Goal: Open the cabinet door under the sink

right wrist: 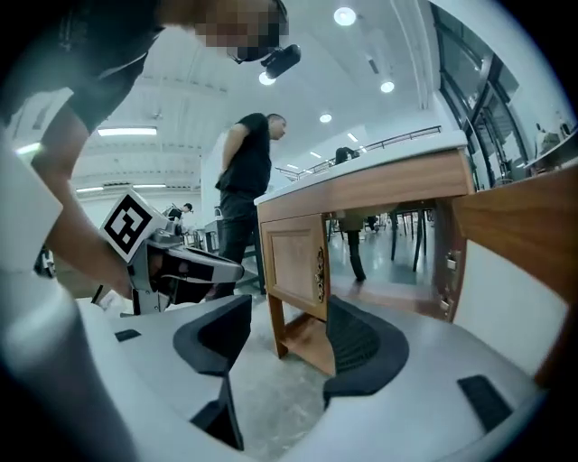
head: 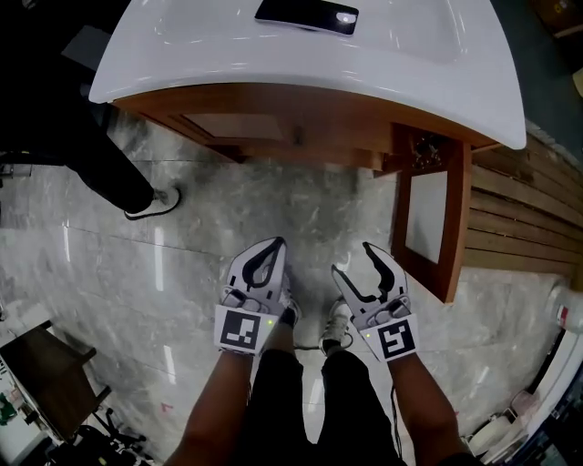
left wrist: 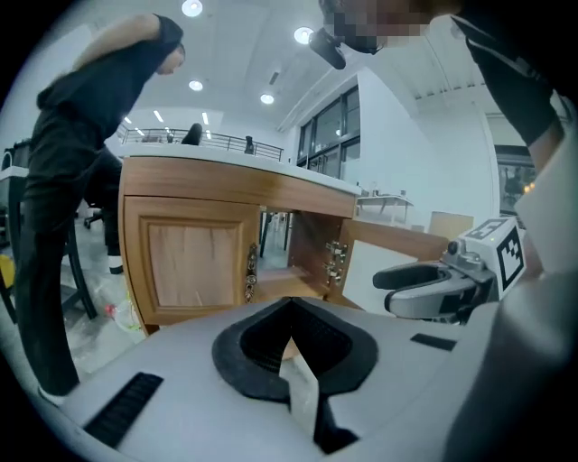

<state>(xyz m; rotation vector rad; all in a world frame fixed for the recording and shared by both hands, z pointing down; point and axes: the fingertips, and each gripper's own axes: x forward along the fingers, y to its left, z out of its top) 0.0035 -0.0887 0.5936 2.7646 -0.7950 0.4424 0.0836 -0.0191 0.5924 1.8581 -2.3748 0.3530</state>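
So the right cabinet door under the white sink counter is already open, swung out toward the near side on the right of the scene, its pale inner panel facing left; the left cabinet door next to it is shut, flush with the wooden front; a pair of metal hinges shows on the inside of the opening. Both tools hang over the marble floor on the near side, well apart from the cabinet and touching nothing. The left hand-held gripper has its jaws closed together tip to tip with nothing in them; the right hand-held gripper just beside it has its jaws a moderate way apart, with only floor and a cabinet leg showing through the gap. A flat dark phone-like slab lies on the far part of the counter; a bystander in black stands left of the cabinet; wooden slats cover the floor on the right.
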